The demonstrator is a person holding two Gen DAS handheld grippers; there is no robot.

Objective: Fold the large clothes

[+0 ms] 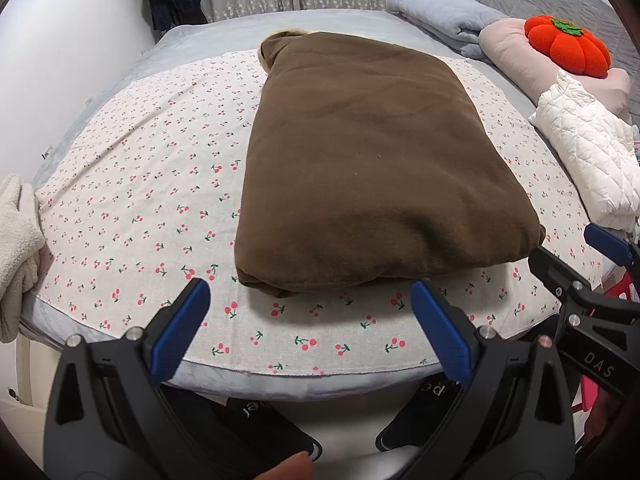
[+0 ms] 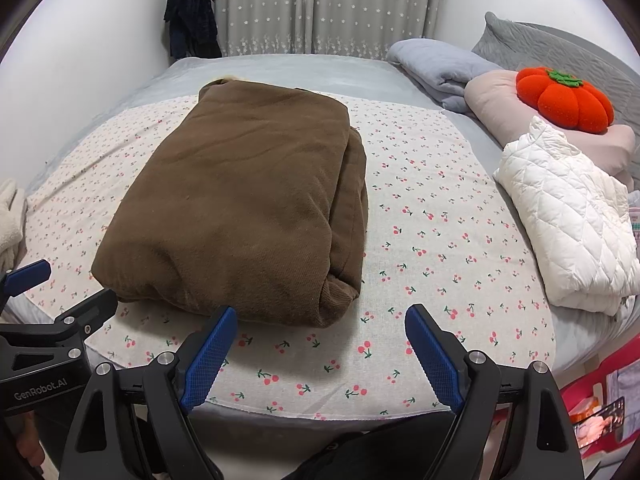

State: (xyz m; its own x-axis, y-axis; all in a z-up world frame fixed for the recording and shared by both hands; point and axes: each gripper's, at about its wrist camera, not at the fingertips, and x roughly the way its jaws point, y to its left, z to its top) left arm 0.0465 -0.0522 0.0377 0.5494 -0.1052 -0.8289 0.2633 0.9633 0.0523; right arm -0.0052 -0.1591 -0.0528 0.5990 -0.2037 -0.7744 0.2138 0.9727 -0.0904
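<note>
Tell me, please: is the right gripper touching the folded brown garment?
Apart. In the right wrist view, the right gripper stands open, with a strip of cherry-print cloth showing between its blue fingertips and the brown garment's near edge.

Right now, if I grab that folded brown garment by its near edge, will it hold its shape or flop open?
The brown garment would probably flop: its thick soft layers look loosely stacked, with a fold bulging on its right side. It seems bulky, so likely heavy for one claw. The fuzzy fabric should grip, not slip.
</note>
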